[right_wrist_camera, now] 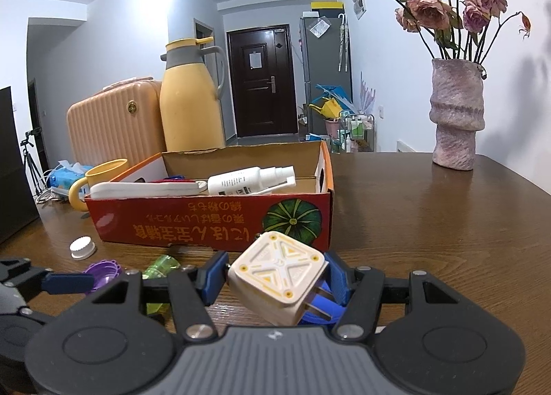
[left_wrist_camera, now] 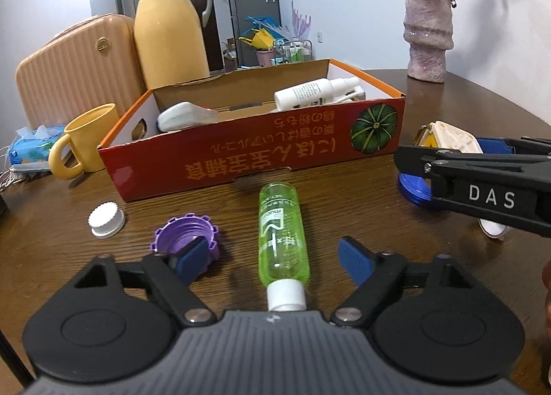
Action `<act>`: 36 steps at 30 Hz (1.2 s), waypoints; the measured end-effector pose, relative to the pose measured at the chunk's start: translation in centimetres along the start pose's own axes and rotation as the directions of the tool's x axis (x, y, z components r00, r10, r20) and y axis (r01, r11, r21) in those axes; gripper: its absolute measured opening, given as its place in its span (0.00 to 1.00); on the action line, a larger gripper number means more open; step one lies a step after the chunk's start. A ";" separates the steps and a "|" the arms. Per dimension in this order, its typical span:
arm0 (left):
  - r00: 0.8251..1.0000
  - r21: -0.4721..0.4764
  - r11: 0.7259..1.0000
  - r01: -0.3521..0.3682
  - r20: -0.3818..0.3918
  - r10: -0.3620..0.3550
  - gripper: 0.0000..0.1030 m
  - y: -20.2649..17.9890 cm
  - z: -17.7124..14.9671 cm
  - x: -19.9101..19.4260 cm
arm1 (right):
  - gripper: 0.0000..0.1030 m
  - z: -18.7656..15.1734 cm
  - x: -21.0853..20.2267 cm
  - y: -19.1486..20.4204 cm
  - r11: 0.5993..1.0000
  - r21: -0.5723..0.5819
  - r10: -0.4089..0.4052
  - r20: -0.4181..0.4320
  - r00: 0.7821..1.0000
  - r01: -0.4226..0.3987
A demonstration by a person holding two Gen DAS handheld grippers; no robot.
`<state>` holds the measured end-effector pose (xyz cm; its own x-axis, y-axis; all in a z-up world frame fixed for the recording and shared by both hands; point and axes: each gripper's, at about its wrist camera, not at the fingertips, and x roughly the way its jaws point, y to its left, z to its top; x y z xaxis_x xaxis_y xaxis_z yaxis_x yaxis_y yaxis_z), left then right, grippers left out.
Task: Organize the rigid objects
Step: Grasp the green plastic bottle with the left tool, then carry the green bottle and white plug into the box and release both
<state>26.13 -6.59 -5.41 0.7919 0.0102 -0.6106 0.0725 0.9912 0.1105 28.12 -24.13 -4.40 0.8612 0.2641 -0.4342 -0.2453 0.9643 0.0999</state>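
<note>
Tabletop (left_wrist_camera: 430,112), dark wood, carries all. Red cardboard box (left_wrist_camera: 255,157), far centre, open-topped, already holds a white spray bottle (left_wrist_camera: 316,93) and a white flat item I cannot identify. Green bottle (left_wrist_camera: 280,233), lying on its side, near centre, white cap toward me, between the pads of my left claw (left_wrist_camera: 275,262); pads stand apart, neither touching it. Plug adapter (right_wrist_camera: 280,279), cream, clamped tilted in my right claw (right_wrist_camera: 275,279), near right, in front of the box. Purple cap (left_wrist_camera: 187,240), just beside my left pad. White cap (left_wrist_camera: 106,219), further left. Risk: the round bottle may roll or squirt out under an off-centre squeeze; my left pad may snag the purple cap.
</note>
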 end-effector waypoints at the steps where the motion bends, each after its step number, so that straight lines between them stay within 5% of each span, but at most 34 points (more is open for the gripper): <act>1: 1.000 0.003 1.000 0.004 -0.003 -0.004 0.75 -0.1 0.0 0.1 | 0.58 0.0 0.0 0.0 1.000 -0.001 0.001 -0.001 1.000 -0.001; 5: 0.999 0.003 1.000 0.022 -0.024 -0.022 0.57 -0.3 0.1 0.8 | 0.58 0.0 0.1 0.1 1.000 -0.001 0.002 -0.003 1.000 -0.002; 12: 0.997 -0.022 0.999 0.047 -0.061 -0.048 0.50 0.0 0.1 1.7 | 0.58 -0.2 0.5 0.3 1.000 -0.004 0.005 -0.018 1.000 -0.005; 18: 0.996 -0.046 0.997 0.067 -0.061 -0.070 0.32 0.3 0.1 1.9 | 0.58 -0.3 0.8 0.3 1.000 -0.006 0.002 -0.034 0.999 -0.003; 36: 0.997 -0.101 0.992 0.070 -0.013 -0.071 0.31 1.6 0.7 0.4 | 0.58 -0.5 1.3 0.4 1.000 0.001 -0.005 -0.040 0.999 0.005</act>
<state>27.02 -5.10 -4.92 0.7766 -0.0587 -0.6272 0.0655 0.9978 -0.0122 28.95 -23.45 -5.39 0.8440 0.2580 -0.4701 -0.2401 0.9657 0.0989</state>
